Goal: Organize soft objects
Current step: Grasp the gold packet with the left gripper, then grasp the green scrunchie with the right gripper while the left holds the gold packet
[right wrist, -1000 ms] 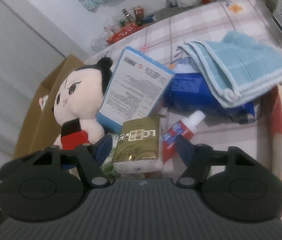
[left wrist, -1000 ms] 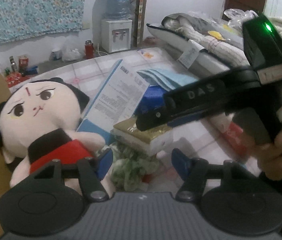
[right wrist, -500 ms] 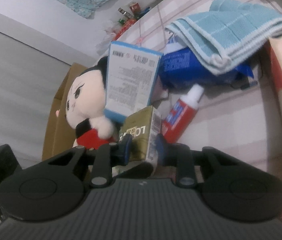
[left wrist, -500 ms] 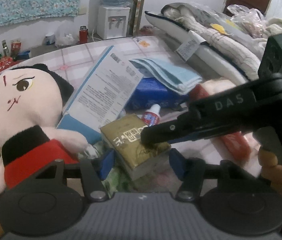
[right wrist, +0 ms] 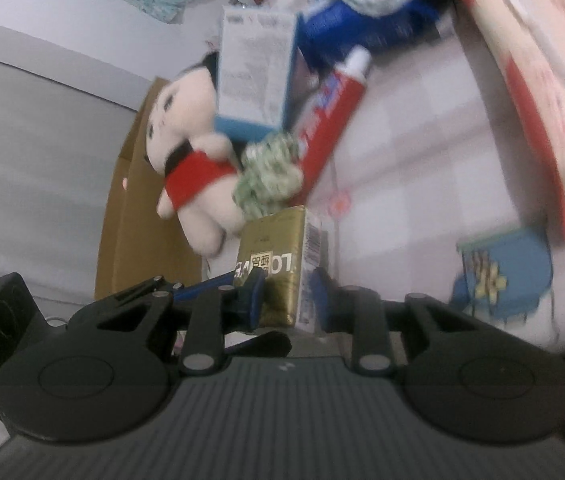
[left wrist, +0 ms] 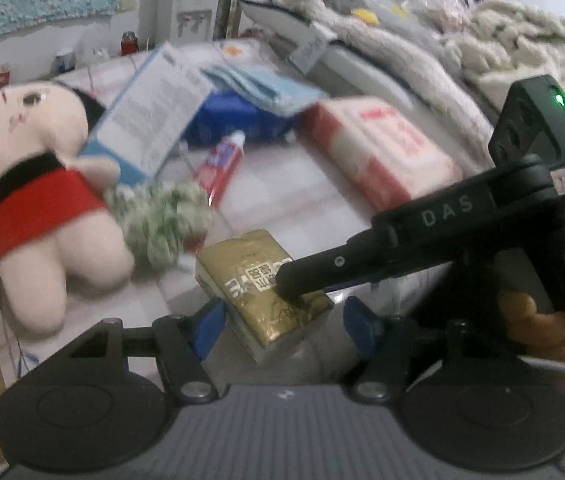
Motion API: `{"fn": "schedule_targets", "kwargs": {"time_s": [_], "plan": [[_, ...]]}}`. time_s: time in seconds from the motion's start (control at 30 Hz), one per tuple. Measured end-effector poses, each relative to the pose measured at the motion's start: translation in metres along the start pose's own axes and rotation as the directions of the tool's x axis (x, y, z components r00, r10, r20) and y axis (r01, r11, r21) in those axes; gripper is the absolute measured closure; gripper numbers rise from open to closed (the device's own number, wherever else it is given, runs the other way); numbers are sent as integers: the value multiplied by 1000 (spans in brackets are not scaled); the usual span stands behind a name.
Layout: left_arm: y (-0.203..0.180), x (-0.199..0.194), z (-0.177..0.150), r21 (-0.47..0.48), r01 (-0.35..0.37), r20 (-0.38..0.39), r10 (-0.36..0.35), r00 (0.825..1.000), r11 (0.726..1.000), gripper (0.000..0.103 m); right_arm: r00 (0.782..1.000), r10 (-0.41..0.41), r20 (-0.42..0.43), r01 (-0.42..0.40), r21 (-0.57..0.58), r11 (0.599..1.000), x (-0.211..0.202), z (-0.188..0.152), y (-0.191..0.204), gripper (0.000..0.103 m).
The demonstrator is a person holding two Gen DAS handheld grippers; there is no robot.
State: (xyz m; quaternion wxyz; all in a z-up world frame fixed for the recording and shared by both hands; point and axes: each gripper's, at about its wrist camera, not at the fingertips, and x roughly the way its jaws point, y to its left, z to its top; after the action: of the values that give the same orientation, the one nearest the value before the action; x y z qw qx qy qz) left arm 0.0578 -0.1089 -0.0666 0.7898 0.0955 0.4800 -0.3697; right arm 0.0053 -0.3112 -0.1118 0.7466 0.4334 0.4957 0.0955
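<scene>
My right gripper [right wrist: 288, 294] is shut on a gold tissue pack [right wrist: 278, 268] and holds it lifted near the table's front edge. The same pack [left wrist: 262, 292] shows in the left wrist view, between my left gripper's open blue fingertips [left wrist: 210, 320], with the right gripper [left wrist: 306, 280] reaching in from the right. My left gripper [left wrist: 284, 320] is open and holds nothing. A plush doll in a red dress [left wrist: 30, 184] lies at the left, a green-white crumpled cloth [left wrist: 162, 220] beside it. A light blue towel [left wrist: 258, 84] lies on a blue pack further back.
A toothpaste tube [left wrist: 218, 164], a white-blue box [left wrist: 150, 112] and a red-white soft pack [left wrist: 378, 148] lie on the checked table. A cardboard box [right wrist: 138, 200] stands at the left edge. A small blue packet [right wrist: 502, 276] lies at the right. Bedding is piled behind.
My right gripper has pulled the gold tissue pack back toward the front edge, away from the white-blue box and toothpaste. The left gripper has drawn back, staying open.
</scene>
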Motion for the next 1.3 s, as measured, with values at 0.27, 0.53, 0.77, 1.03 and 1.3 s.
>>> {"fn": "schedule_targets", "kwargs": {"time_s": [0.27,0.53,0.77,1.03,1.3], "plan": [[-1,4,-23,18,-50,-44,51,998,999,12,1000,-16,2,16,15,1000,7,-16,-5,76],[-10,29,-12,48,-137,-70,140,988,989,14,992,-44,122,49,-40,998,-31,-9,1,59],[-12,46,-8,66,-178,-85,184,979,982,35,981,-83,178,114,-170,979,-39,5,22,48],[6,33,-14,34,-184,-80,186,979,982,36,978,-144,148,199,-483,853,20,36,79,17],[34,20,-23,-21,-208,-88,206,975,978,36,969,-228,91,233,-631,740,83,55,93,21]]}}
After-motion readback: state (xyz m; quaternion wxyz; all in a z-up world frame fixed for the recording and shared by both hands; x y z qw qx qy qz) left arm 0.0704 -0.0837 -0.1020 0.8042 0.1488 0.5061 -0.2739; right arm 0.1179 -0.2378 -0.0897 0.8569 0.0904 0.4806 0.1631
